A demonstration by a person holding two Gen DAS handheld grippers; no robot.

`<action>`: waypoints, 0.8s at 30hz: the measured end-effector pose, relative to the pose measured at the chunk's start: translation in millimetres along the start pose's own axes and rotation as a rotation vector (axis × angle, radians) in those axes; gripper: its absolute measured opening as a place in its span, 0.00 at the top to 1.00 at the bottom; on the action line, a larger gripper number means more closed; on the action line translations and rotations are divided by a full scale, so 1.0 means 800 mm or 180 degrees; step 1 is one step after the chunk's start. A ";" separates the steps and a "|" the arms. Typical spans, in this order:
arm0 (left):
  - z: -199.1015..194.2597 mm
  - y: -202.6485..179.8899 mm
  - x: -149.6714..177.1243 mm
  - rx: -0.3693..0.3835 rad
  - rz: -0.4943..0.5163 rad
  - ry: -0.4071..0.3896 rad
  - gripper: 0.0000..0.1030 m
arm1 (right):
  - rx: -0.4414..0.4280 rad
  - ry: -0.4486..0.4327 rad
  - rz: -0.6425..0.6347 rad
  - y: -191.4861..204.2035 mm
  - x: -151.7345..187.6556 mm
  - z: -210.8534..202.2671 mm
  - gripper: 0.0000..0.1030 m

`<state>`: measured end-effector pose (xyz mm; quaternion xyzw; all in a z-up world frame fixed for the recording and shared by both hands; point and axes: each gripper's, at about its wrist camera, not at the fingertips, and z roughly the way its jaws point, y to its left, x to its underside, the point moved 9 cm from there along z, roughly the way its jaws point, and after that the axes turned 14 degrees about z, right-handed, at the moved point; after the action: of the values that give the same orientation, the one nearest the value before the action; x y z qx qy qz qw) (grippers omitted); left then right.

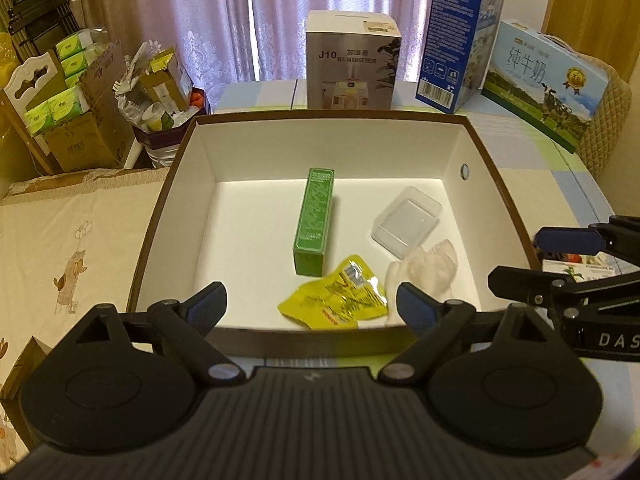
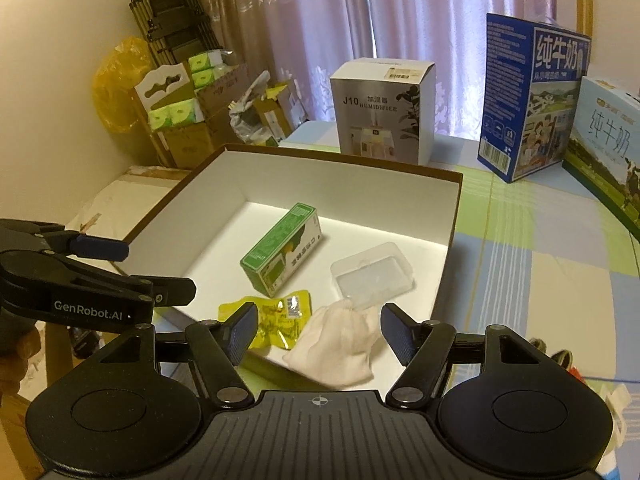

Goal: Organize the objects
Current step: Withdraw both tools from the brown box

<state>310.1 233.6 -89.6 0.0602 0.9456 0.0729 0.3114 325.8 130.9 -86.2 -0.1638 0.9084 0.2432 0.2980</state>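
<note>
A brown-rimmed white box lies open on the table. Inside it are a green carton, a yellow snack packet, a clear plastic case and a white cloth pouch. My left gripper hovers open at the box's near edge, over the yellow packet, holding nothing. My right gripper is open above the near edge, with the pouch between its fingers but not clamped. Each gripper shows in the other's view: the right gripper, the left gripper.
A humidifier box, a blue milk carton and a light blue milk carton stand behind the white box. Cardboard boxes and tissue packs crowd the left. A small printed box lies at right.
</note>
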 end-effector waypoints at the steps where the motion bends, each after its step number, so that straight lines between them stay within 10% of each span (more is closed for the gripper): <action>1: -0.003 -0.003 0.002 0.0003 0.0000 -0.0001 0.13 | -0.0008 0.0000 0.0006 -0.001 0.002 -0.003 0.37; 24: -0.052 -0.099 0.045 0.0064 0.0026 0.0055 0.12 | -0.0120 0.0020 0.0122 -0.044 0.067 -0.091 0.37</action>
<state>251.3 157.8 -91.5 0.0666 0.9487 0.0653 0.3023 266.6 54.2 -80.0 -0.1527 0.9076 0.2654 0.2873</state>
